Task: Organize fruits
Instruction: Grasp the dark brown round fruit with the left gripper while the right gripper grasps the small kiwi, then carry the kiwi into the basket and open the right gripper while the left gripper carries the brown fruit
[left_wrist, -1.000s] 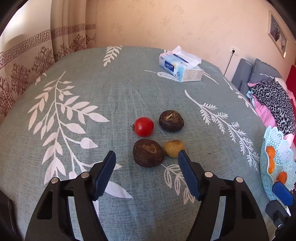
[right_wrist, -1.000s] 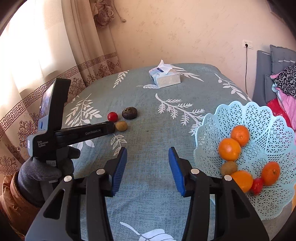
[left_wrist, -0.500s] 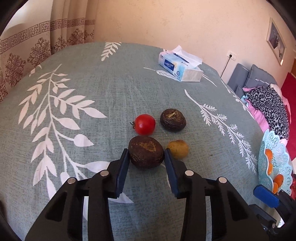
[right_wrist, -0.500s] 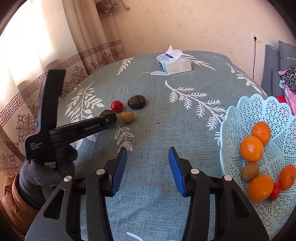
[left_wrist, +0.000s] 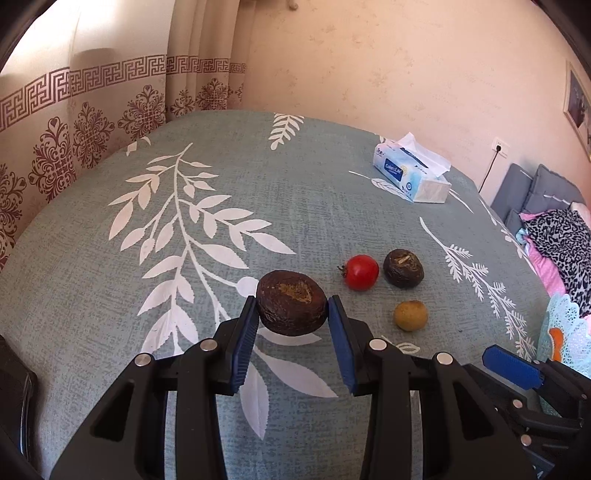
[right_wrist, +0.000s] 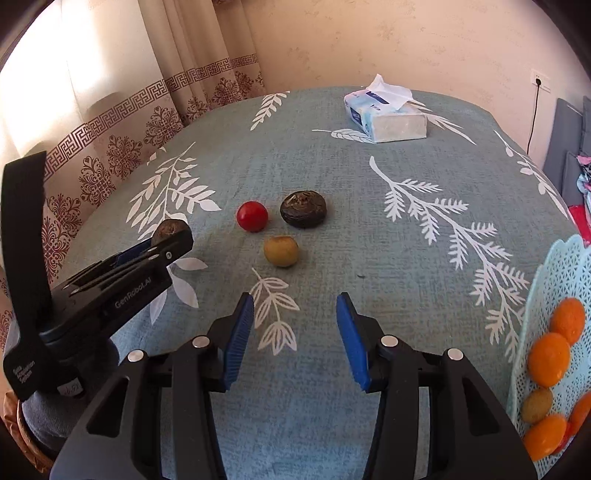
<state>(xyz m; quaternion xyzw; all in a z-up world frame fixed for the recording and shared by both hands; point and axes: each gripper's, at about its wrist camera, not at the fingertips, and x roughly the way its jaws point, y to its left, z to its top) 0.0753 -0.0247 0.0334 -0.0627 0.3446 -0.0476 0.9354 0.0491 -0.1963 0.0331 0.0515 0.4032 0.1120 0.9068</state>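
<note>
Already the pale blue basket (right_wrist: 532, 295) at the right edge of the right wrist view held several oranges (right_wrist: 548, 359). Open cloth lay between it and the fruit left at centre: a dark fruit (right_wrist: 303, 208), a red tomato (right_wrist: 252, 216) and a small yellow fruit (right_wrist: 281, 251). The left gripper (left_wrist: 291, 314) was clamped on a dark brown fruit (left_wrist: 291, 302); the right gripper (right_wrist: 294, 314) stood apart, empty.

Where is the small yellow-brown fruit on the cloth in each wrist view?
Left wrist: yellow-brown fruit lies right of centre, right of the left gripper and its dark fruit.
Right wrist: it lies near centre, ahead of the open right gripper.
Shared landmark: red tomato.
</note>
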